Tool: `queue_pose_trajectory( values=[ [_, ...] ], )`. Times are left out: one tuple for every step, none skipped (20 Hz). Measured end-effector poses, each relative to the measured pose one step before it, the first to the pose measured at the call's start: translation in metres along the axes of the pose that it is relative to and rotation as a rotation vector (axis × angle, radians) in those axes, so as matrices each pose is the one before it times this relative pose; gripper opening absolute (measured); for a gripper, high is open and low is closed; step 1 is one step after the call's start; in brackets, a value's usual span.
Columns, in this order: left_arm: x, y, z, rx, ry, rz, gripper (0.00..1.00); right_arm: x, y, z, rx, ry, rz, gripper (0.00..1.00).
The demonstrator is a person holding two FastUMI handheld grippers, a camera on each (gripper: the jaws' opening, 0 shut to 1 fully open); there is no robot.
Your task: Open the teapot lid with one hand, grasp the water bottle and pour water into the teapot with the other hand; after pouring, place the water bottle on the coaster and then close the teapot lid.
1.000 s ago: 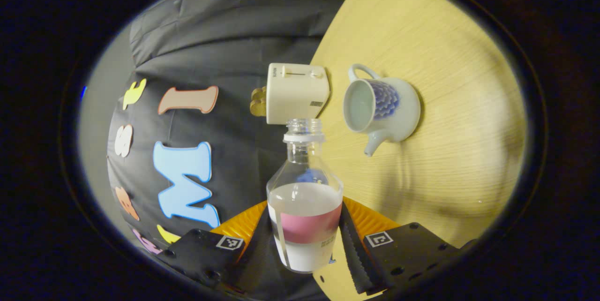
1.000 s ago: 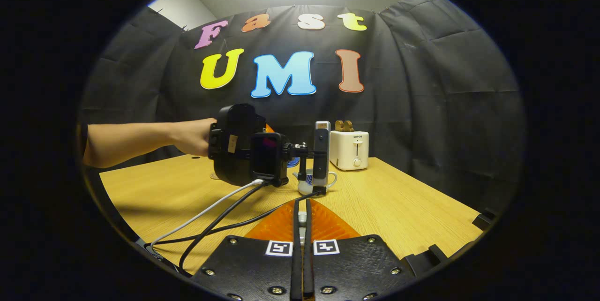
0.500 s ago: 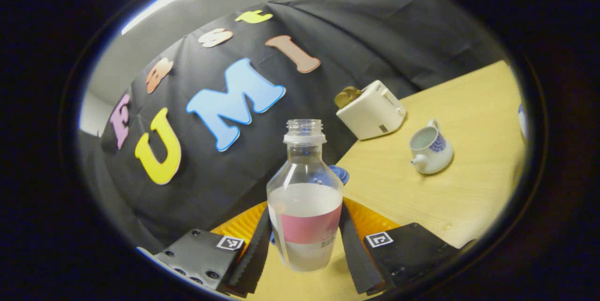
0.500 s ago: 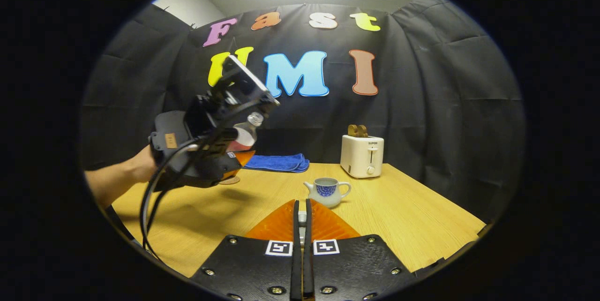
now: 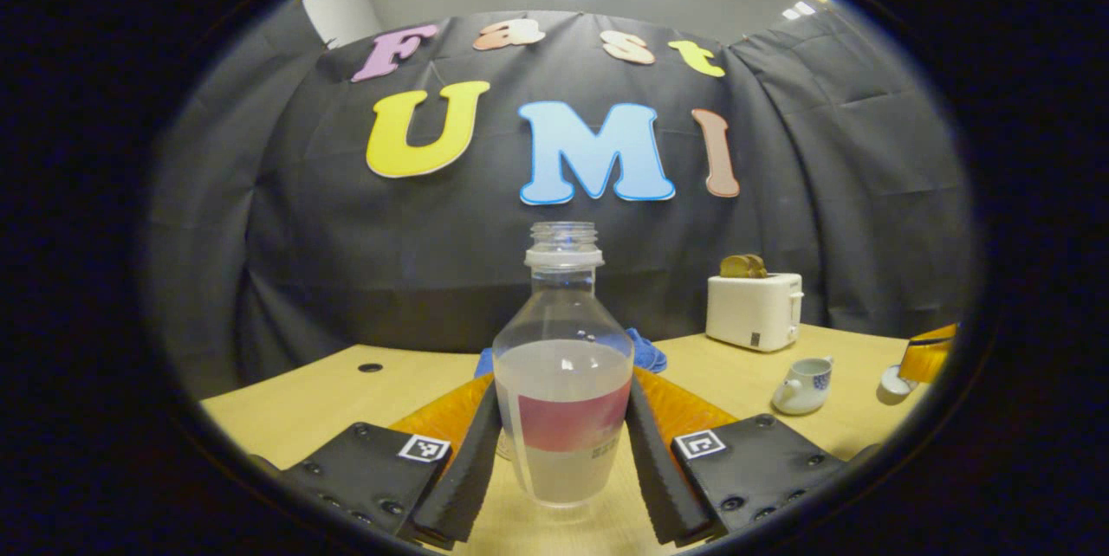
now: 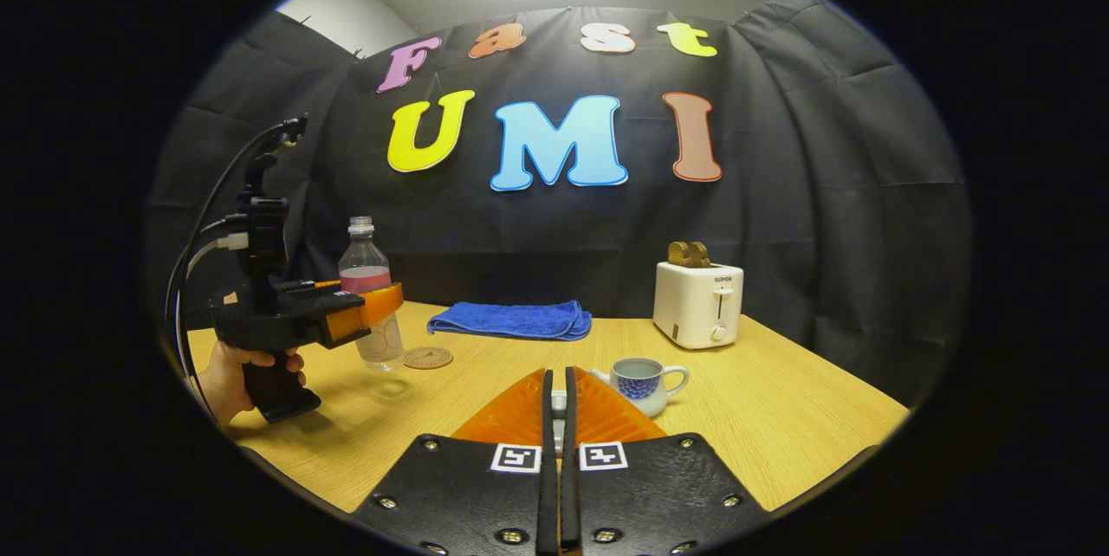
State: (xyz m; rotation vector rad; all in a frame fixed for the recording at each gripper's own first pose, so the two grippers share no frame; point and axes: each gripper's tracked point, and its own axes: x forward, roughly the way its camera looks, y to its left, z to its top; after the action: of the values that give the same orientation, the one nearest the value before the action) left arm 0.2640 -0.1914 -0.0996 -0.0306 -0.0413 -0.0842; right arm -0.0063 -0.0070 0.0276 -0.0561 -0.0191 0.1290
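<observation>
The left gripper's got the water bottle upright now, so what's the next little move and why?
Probably shift the water bottle toward the coaster and lower it. The left gripper holds it upright just short of the coaster, and the teapot stands open.

The bottle (image 5: pixel 563 365) is clear, glossy plastic with a smooth band of label around its body. The teapot (image 6: pixel 644 383) is glazed ceramic with a shiny surface. The table (image 6: pixel 780 417) shows a light wood grain with a matt finish. The towel (image 6: pixel 511 320) is soft, napped cloth. The toaster (image 6: pixel 697 305) has a smooth, satin plastic casing. The coaster (image 6: pixel 428 358) looks matt and flat.
</observation>
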Motion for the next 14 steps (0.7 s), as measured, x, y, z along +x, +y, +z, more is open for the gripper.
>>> queue_pose_trajectory(
  values=[
    [0.01020,0.00700,-0.00230,-0.00729,0.00321,0.00411,0.85,0.00116,0.00046,-0.00115,-0.00454,0.00206,0.00082,0.02],
    [0.00470,0.01164,0.00120,-0.00430,-0.00315,0.00652,0.85,0.00103,-0.00097,-0.00169,-0.00451,0.00383,-0.00154,0.02],
    [0.00526,0.00748,-0.00033,0.00444,0.00050,-0.00077,0.85,0.00070,-0.00131,-0.00146,-0.00196,0.00306,-0.00367,0.02],
    [0.00149,0.00435,-0.00119,0.00219,-0.00551,0.00788,0.85,0.00062,-0.00270,-0.00210,-0.00068,0.00542,-0.00436,0.02],
    [0.00562,0.00410,-0.00002,0.00071,-0.00591,0.01002,0.85,0.00082,-0.00181,-0.00109,0.00170,0.00501,-0.00524,0.02],
    [0.00879,-0.00364,-0.00453,-0.00940,0.00296,-0.01252,0.85,0.00165,-0.00168,-0.00218,0.00476,0.01097,-0.00338,0.02],
    [0.00874,-0.00401,-0.00472,-0.00197,0.00184,-0.01114,0.85,0.00047,-0.00140,-0.00189,0.00435,0.00605,-0.00219,0.02],
    [0.00674,0.00032,-0.00005,0.00685,-0.00528,-0.00421,0.85,0.00037,-0.00118,-0.00079,0.00523,0.00325,-0.00090,0.02],
    [0.01087,0.00157,0.00144,0.00594,-0.01084,-0.00968,0.85,0.00005,-0.00119,-0.00225,0.00676,0.00495,0.00003,0.02],
    [0.00853,0.00329,0.00053,-0.00361,-0.00723,0.00596,0.85,0.00021,-0.00058,-0.00031,0.00478,0.00117,-0.00141,0.02],
    [0.00825,0.00311,0.00054,-0.01155,0.00367,-0.00209,0.85,-0.00046,-0.00125,-0.00038,0.00363,0.00103,-0.00225,0.02],
    [0.01052,0.00394,-0.00447,-0.02035,0.00665,0.00296,0.85,-0.00077,-0.00133,-0.00049,0.00018,-0.00033,-0.00226,0.02],
    [0.00854,0.00312,-0.00459,-0.01694,0.00870,0.00241,0.85,-0.00074,-0.00119,0.00008,-0.00407,-0.00123,-0.00372,0.02],
    [0.00686,0.00362,-0.00413,-0.01377,0.01303,0.00462,0.85,0.00023,-0.00146,0.00110,-0.00595,-0.00189,-0.00478,0.02]
  ],
)
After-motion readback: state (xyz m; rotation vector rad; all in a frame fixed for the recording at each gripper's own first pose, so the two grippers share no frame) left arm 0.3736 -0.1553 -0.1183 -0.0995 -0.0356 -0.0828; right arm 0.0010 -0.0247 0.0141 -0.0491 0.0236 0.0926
